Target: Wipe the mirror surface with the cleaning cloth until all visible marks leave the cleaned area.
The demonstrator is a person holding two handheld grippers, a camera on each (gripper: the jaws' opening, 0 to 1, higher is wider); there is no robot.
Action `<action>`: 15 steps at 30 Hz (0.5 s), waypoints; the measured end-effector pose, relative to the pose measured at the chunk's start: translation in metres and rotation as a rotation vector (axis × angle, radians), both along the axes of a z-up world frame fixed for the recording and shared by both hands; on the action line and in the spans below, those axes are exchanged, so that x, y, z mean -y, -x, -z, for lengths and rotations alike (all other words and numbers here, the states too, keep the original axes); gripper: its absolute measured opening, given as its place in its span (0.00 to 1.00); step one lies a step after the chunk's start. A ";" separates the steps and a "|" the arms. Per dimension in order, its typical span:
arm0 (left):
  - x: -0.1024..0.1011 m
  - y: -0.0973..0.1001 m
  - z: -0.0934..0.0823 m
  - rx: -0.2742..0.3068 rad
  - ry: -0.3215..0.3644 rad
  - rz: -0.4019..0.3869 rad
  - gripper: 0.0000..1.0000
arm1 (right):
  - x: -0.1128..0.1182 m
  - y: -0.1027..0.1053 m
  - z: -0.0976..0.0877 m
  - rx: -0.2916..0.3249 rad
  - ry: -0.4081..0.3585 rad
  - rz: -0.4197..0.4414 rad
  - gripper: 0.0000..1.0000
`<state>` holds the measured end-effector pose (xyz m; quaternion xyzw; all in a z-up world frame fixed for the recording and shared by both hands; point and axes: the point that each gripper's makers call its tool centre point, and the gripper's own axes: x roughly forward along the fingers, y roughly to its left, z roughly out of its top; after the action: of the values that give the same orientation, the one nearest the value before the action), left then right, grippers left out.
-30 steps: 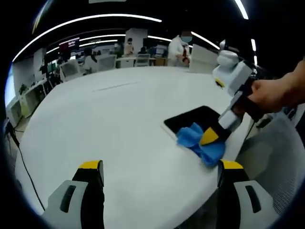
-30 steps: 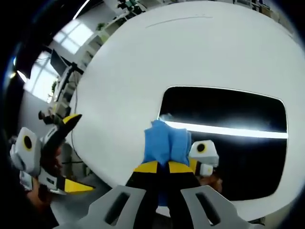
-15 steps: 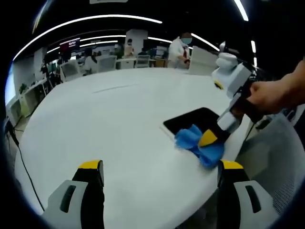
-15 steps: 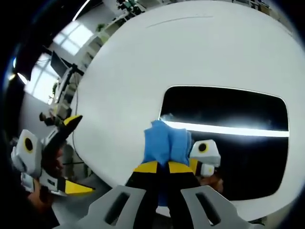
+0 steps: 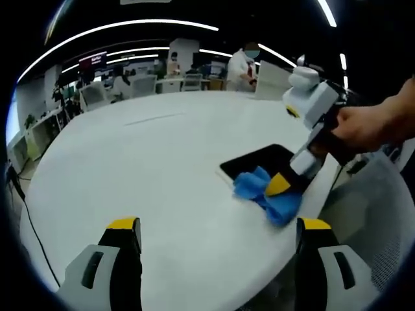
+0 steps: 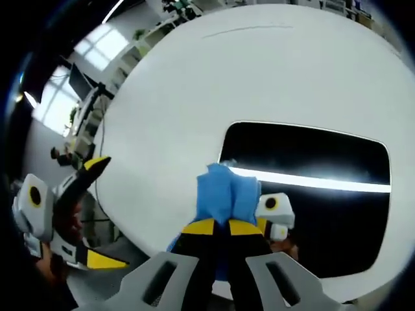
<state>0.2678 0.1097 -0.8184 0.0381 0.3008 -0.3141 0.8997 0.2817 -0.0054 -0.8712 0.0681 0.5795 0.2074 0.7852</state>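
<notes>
Mirror [image 6: 311, 188] lies flat on the white tabletop [image 6: 214, 78]. Right hand-held gripper [image 6: 215, 228], clamped on blue cloth [image 6: 227, 194], presses it at the mirror's edge for wiping. Left hand-held gripper [image 5: 214, 227] waits wide open, empty.

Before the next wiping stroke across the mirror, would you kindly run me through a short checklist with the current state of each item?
1. Right gripper shut on the blue cloth: ok.
2. Cloth over the mirror near its edge: ok; whether it presses on the glass, cannot tell.
3. Mirror lying flat on the white table, all of it in the right gripper view: ok.
4. Marks gone from the mirror: cannot tell, reflections hide them.
5. Left gripper open, away from the mirror: ok.
</notes>
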 end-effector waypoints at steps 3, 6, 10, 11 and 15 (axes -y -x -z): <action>-0.001 0.000 0.000 0.000 0.001 -0.003 0.99 | -0.001 -0.004 -0.001 0.001 0.002 -0.001 0.00; 0.000 0.000 0.000 0.000 -0.003 0.001 0.99 | -0.001 -0.010 0.000 0.003 0.007 -0.001 0.00; 0.000 -0.001 -0.001 0.006 -0.004 0.002 0.99 | -0.003 -0.021 -0.001 0.012 0.006 -0.001 0.00; -0.001 -0.002 -0.002 0.008 -0.003 -0.001 0.99 | -0.002 -0.024 -0.001 0.013 0.005 -0.001 0.00; -0.003 -0.002 0.001 -0.002 -0.003 -0.012 0.99 | -0.004 -0.039 0.000 0.009 0.011 0.013 0.00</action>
<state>0.2695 0.1127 -0.8190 0.0371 0.3024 -0.3082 0.9012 0.3204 -0.0015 -0.8712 0.0666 0.5768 0.1992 0.7895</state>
